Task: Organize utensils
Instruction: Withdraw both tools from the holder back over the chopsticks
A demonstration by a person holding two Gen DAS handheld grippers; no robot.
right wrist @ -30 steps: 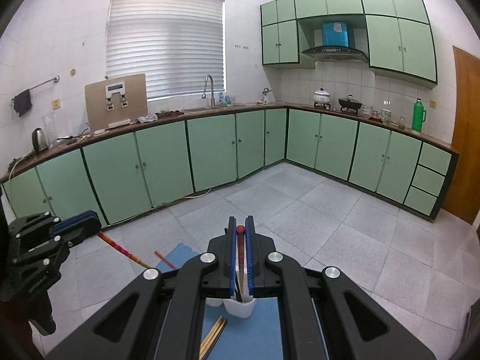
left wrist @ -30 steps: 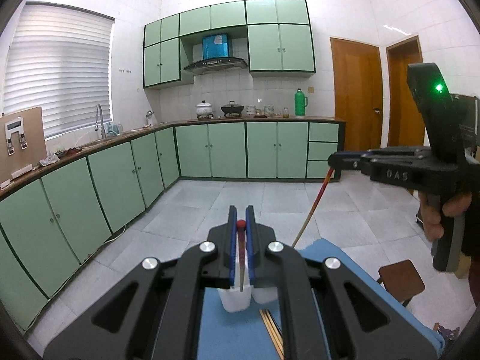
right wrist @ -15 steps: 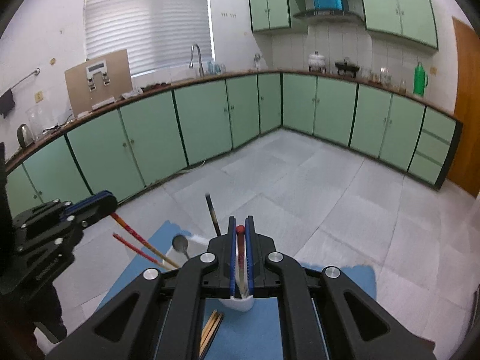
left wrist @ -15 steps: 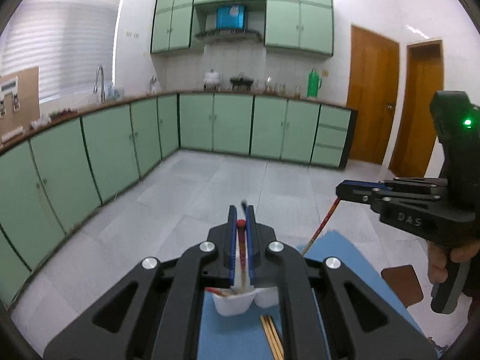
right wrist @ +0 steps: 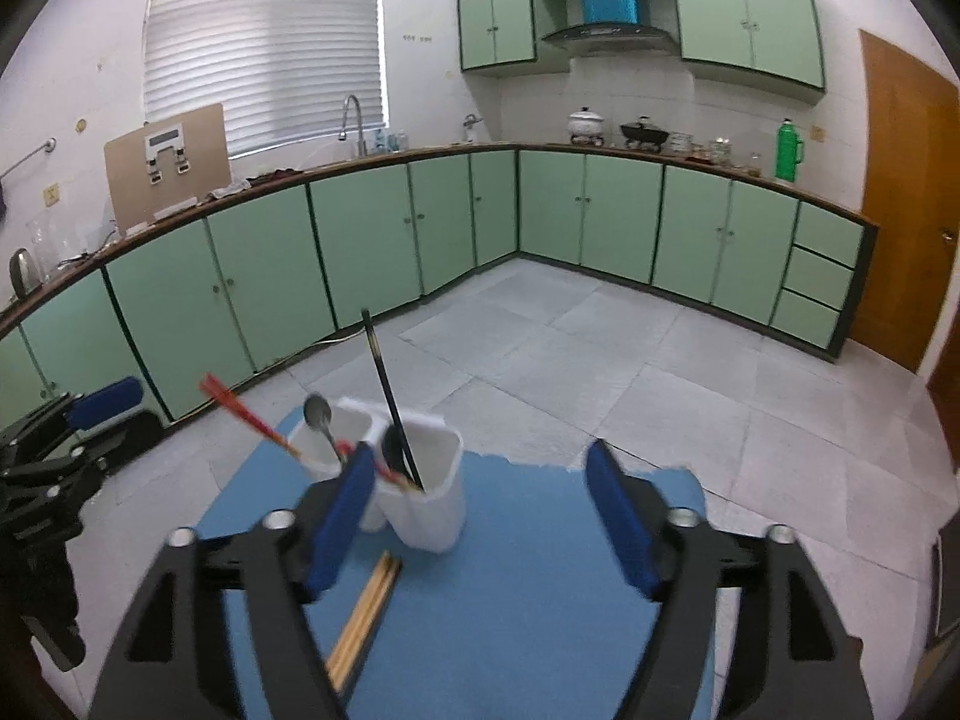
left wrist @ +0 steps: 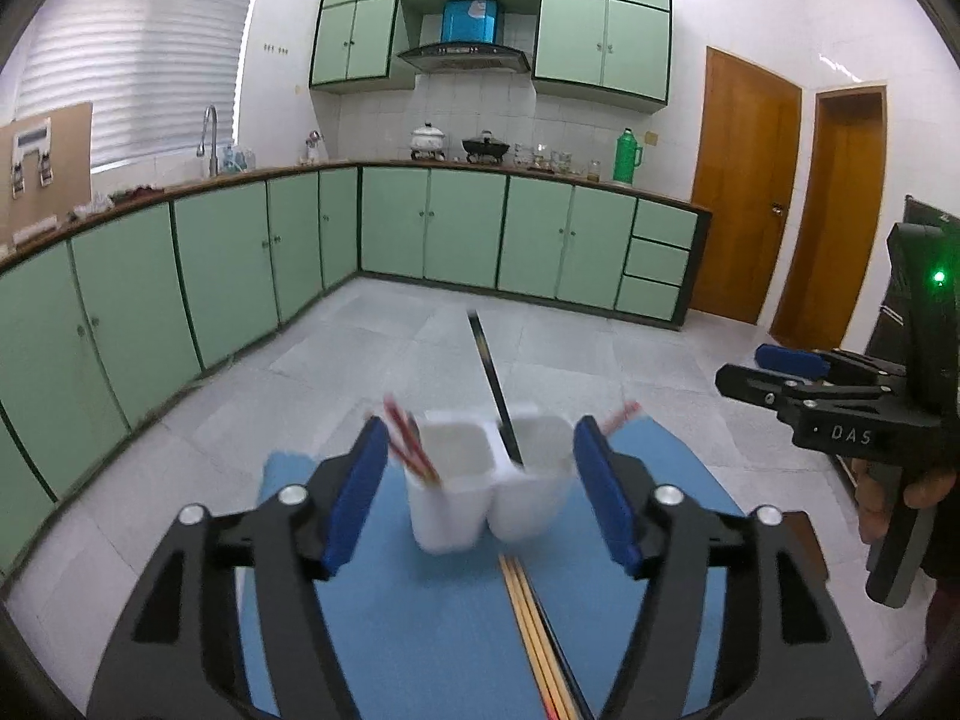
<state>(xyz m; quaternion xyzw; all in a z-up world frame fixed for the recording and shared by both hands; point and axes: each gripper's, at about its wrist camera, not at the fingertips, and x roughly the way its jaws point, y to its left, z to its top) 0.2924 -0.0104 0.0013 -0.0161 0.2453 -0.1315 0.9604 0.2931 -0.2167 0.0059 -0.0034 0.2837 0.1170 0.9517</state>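
While both pairs of blue-padded jaws stand wide apart and hold nothing, the left gripper (left wrist: 480, 504) and the right gripper (right wrist: 480, 516) hang low over a blue cloth mat (right wrist: 540, 588) spread on the table. Nearest the cameras, a bundle of bare wooden chopsticks (left wrist: 534, 630) lies flat on the mat, its long axis running from the near edge straight toward a white plastic two-compartment utensil holder (left wrist: 486, 498), the far ends stopping just short of its base. The holder stands upright on the mat, between the left gripper's open pads in the left wrist view. From the right wrist view, a long black chopstick (right wrist: 393, 402) stands in the nearer compartment, nearly upright and leaning slightly left, with its upper end well above the rim. Red chopsticks (right wrist: 249, 417) lean out to the upper left over the rim, and a metal spoon (right wrist: 318, 414) stands bowl-up in the far compartment. Another red-tipped stick (left wrist: 621, 417) pokes out to the right in the left wrist view; motion blur hides which compartment it sits in. Beyond the table lie a grey tiled floor (right wrist: 600, 360), green kitchen cabinets (right wrist: 588, 210) and a brown wooden door (left wrist: 744, 192).
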